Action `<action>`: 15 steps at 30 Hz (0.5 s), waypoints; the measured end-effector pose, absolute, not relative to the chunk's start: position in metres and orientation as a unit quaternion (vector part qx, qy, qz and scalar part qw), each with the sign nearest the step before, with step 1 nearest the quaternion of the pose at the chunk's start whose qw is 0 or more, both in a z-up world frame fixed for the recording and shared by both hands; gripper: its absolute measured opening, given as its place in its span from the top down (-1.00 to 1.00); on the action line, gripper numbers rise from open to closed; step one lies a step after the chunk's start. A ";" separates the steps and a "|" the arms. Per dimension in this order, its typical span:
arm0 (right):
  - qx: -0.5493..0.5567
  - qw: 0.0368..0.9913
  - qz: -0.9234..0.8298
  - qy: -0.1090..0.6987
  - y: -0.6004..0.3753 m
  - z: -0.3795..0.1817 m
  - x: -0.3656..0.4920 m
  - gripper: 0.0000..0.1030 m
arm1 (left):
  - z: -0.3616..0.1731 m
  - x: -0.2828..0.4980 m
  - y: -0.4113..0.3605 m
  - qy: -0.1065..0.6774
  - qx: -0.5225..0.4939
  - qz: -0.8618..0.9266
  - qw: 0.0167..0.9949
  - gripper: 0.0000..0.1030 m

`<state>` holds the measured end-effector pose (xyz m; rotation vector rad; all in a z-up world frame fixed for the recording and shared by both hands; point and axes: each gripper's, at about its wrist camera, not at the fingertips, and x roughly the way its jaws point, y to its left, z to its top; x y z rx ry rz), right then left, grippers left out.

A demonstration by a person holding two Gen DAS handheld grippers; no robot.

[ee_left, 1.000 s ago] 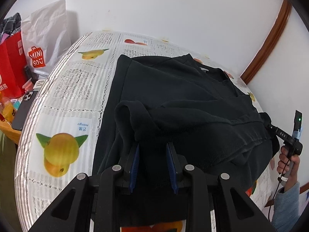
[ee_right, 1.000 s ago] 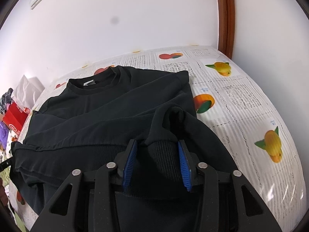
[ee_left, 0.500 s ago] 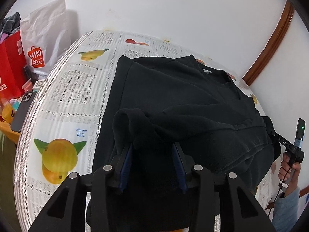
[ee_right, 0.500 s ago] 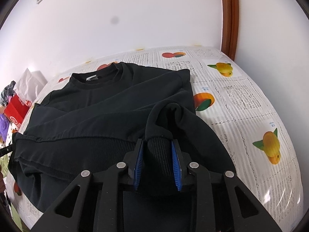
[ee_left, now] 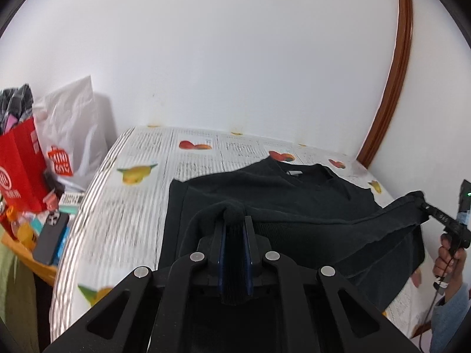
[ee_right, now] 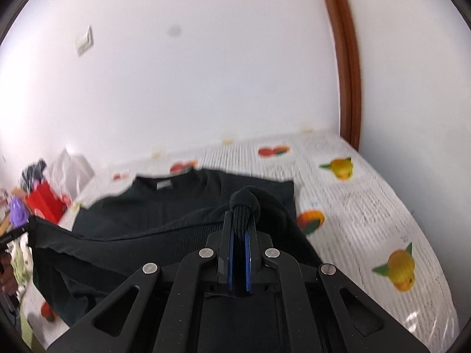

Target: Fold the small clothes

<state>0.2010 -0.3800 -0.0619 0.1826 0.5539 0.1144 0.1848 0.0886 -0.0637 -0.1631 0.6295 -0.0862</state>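
A black sweatshirt (ee_left: 294,197) lies collar-far on the fruit-print tablecloth (ee_left: 200,153). My left gripper (ee_left: 234,223) has its jaws closing onto the ribbed hem at the garment's near left corner, and the blue pads press on the fabric. In the right wrist view the right gripper (ee_right: 239,217) closes the same way on the hem at the near right corner of the sweatshirt (ee_right: 176,206). The hem hangs taut between the two, raised off the cloth. The left wrist view also shows the right gripper (ee_left: 424,206) with a hand (ee_left: 450,253) on its handle.
A red bag (ee_left: 20,170), a white shopping bag (ee_left: 73,135) and a dark phone (ee_left: 51,235) sit on a low stand left of the table. A white wall backs the table, with a brown door frame (ee_left: 391,88) at right. Bare tablecloth (ee_right: 368,206) lies right of the garment.
Both grippers went from open around the hem to shut on it and rose. The near edge of the sweatshirt lifted with them, and both views tilted up toward the wall.
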 end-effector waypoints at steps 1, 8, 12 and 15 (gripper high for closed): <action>0.096 0.957 0.055 0.269 -0.382 -0.062 0.203 0.90 | -0.065 0.190 0.087 0.310 -0.077 -0.040 0.947 0.81; 0.069 0.939 0.011 0.336 -0.376 -0.107 0.240 0.90 | -0.102 0.226 0.072 0.371 -0.044 -0.017 0.927 0.80; 0.045 0.928 0.000 0.369 -0.374 -0.121 0.245 0.83 | -0.113 0.225 0.076 0.394 -0.053 -0.019 0.917 0.75; 0.023 0.925 -0.006 0.379 -0.372 -0.115 0.235 0.71 | -0.115 0.220 0.079 0.405 -0.061 -0.029 0.912 0.71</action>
